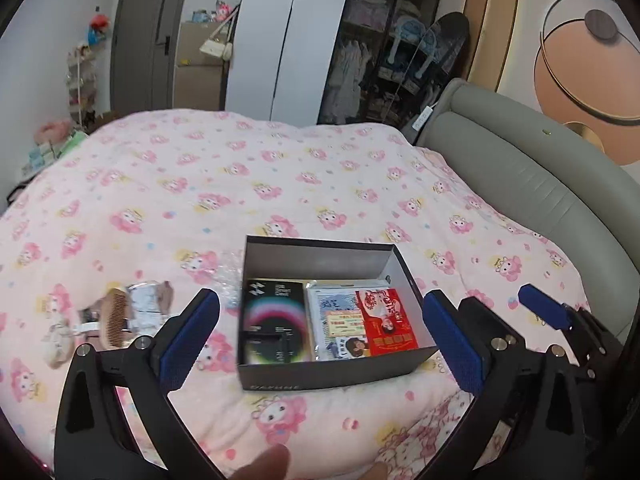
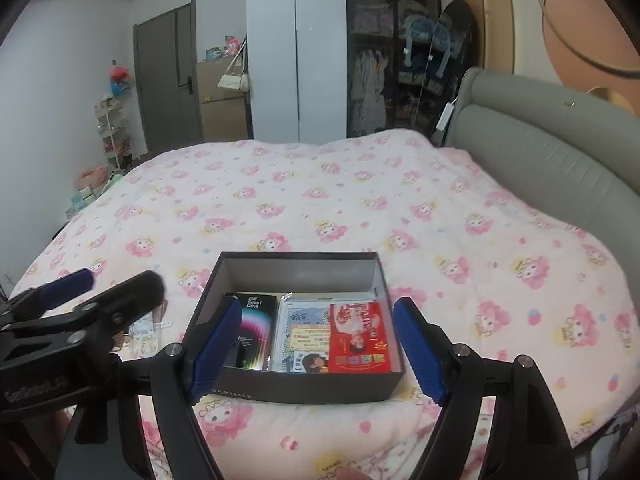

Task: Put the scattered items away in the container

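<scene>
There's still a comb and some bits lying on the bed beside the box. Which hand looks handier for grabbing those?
Probably the left. Its tool is open and empty, and the comb lies on its side of the box.

Ahead of your left tool: open dark box holding black carton, red packet. Comb, loose bits lie left of it.

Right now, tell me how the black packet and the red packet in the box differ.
The black packet lies at the box's left side; the red packet lies at its right. The black packet shows a pink-green glow and white lettering; the red packet shows a printed figure. Both lie flat, side by side with another packet between, inside the dark box.
</scene>
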### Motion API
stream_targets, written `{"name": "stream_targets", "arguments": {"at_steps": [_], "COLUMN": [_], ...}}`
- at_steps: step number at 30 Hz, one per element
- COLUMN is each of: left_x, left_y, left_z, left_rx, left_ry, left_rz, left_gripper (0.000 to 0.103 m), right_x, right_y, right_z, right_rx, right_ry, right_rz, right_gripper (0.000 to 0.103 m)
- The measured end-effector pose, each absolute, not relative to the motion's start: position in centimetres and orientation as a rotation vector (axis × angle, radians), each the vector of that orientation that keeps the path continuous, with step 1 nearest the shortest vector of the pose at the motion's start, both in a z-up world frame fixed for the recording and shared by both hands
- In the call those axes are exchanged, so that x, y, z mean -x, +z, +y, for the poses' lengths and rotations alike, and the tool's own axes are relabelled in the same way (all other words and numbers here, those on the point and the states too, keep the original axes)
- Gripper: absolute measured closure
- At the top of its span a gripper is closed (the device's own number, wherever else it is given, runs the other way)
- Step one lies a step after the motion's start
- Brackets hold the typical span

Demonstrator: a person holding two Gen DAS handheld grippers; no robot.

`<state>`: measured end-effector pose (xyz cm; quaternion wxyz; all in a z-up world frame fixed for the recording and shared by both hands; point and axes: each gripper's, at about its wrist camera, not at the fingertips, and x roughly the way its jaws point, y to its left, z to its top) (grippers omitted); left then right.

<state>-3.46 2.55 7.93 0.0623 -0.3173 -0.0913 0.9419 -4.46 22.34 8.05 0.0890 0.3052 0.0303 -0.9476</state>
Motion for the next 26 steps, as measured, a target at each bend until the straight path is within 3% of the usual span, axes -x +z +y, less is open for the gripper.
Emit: {"name": "stream_targets", "arguments": {"at_steps": [11, 26], "left_x": [-1.0, -2.3], "left_y": [9.5, 9.0], "left_z": [1.9, 2.6], "left_rx": [0.872, 0.875], "left_ry": [2.932, 2.914], "left_rz": [-0.145, -0.155], "left_gripper": [0.001, 0.001], "right_x": [1.1, -0.3], "right_y": [9.3, 9.5], "right_z": [23.1, 23.8], "right_rx": [-0.838, -0.806], "right_ry": [-2.830, -2.875], "right_rz": [0.004, 0.019], "right_gripper": [0.027, 0.027]}}
